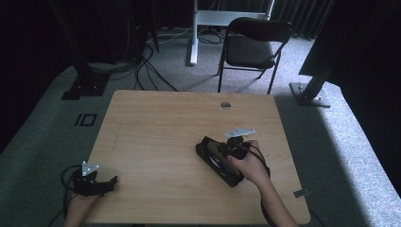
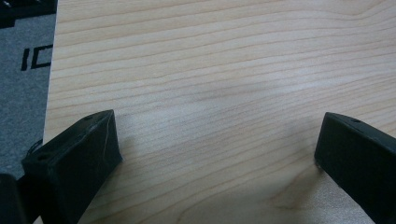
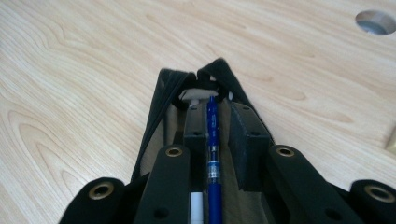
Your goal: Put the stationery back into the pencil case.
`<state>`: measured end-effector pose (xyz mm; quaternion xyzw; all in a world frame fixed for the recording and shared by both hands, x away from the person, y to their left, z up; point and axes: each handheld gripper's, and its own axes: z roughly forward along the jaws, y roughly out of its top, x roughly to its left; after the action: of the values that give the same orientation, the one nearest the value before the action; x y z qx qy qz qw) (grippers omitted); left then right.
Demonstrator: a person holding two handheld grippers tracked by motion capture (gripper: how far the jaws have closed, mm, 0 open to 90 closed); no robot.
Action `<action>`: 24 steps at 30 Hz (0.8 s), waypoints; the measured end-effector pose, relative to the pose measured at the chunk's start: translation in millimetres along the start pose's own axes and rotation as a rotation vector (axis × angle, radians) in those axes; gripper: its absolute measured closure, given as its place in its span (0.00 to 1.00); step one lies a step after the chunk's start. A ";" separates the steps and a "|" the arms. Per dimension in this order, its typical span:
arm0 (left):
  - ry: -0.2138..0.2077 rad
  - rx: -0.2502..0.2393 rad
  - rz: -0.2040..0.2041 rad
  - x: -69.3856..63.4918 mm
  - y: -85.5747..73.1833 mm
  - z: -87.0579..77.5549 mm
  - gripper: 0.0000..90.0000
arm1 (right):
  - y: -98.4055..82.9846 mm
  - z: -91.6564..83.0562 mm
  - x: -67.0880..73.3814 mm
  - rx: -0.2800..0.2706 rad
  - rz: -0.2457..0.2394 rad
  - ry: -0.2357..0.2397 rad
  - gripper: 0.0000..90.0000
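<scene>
Wooden table [image 1: 156, 137] on grey carpet [image 1: 340, 142], chair [image 1: 253, 45] behind

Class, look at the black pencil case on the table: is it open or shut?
Open. In the right gripper view the pencil case gapes at its top, and a blue pen lies in the opening, clamped by the right gripper.

marks: you are seeing a black "IO"-like sign on the grey carpet [image 1: 42, 137] left of the table, at [image 1: 85, 119] and again at [image 2: 36, 58] | pen [image 3: 212, 140]: you are finding its barrel print too small to read | other text: none readable
</scene>
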<state>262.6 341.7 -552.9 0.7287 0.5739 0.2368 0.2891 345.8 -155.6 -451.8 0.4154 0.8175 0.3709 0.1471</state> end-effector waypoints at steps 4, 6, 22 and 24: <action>0.000 0.000 0.000 0.0 0.0 0.0 0.00 | 3.2 -6.0 -4.1 -0.028 0.010 -0.006 0.85; 0.000 0.000 0.000 0.0 0.0 0.0 0.00 | 4.6 -8.3 -6.9 -0.040 0.023 -0.009 0.85; 0.000 0.000 0.000 0.0 0.0 0.0 0.00 | 8.9 -10.0 -33.6 -0.132 0.099 -0.104 0.84; 0.000 0.000 0.000 0.0 0.0 0.0 0.00 | 8.3 -8.9 -37.8 -0.128 0.102 -0.119 0.84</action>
<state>262.5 341.7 -553.0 0.7286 0.5739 0.2368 0.2893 368.8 -186.5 -442.2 0.4678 0.7597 0.4039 0.2025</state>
